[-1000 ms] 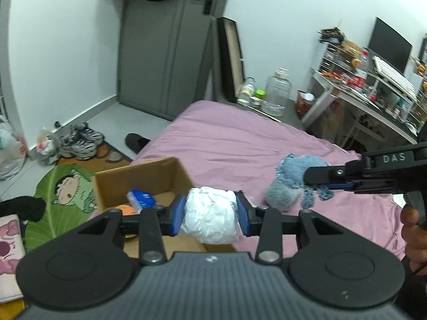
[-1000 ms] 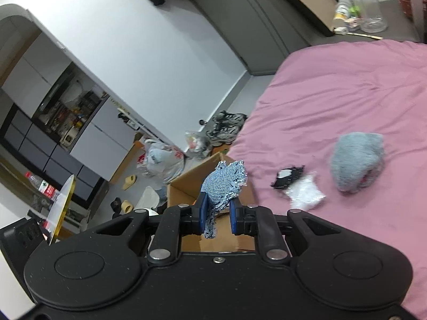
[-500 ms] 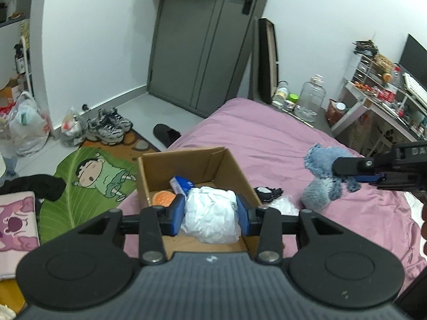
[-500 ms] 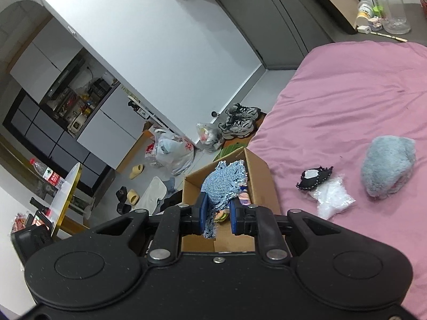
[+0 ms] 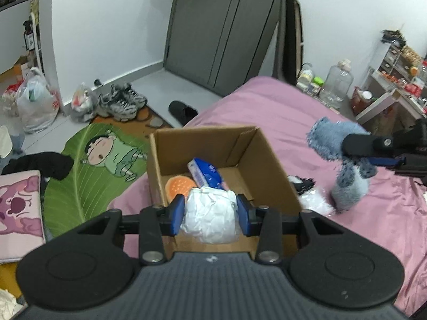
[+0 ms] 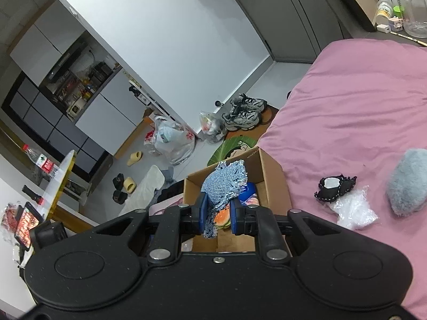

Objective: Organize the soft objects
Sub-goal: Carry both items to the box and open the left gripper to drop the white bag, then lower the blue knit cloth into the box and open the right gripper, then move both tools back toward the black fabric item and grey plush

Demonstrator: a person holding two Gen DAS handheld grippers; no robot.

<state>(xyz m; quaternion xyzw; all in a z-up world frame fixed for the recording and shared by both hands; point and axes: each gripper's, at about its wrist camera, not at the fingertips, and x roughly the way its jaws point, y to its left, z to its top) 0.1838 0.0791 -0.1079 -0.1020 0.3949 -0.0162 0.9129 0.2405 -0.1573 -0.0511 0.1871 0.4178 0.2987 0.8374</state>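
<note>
1. I take the open brown cardboard box (image 5: 229, 160) on the pink bedsheet (image 5: 280, 112) as my landmark; every place below is relative to it
2. My left gripper (image 5: 210, 214) is clenched on a crumpled white plastic-wrapped soft bundle (image 5: 210, 218), which hangs just above the near rim of the box, over its opening
3. My right gripper (image 6: 217, 214) is clamped on a blue-and-white frayed knitted cloth (image 6: 224, 184); in the right wrist view the cloth sits over the box interior, while the left wrist view shows it to the right of the box, so I cannot tell exactly how far over the rim it is
4. Inside the box already lie a blue-and-white packet (image 5: 205, 173) and an orange round burger-like cushion (image 5: 180, 185), so I judge the free floor is toward the near and right walls
5. To do this step well I would lower the white bundle below the rim before letting go, aiming at that free floor, so it cannot roll out over the edge
6. I would release one claw at a time and keep the two tools apart above the box
7. Still on the sheet to the right of the box: a small black fabric pouch with a white patch (image 6: 336, 186), a clear crinkled plastic bag (image 6: 355, 209) and a grey-blue fluffy plush (image 6: 408, 181)
</note>
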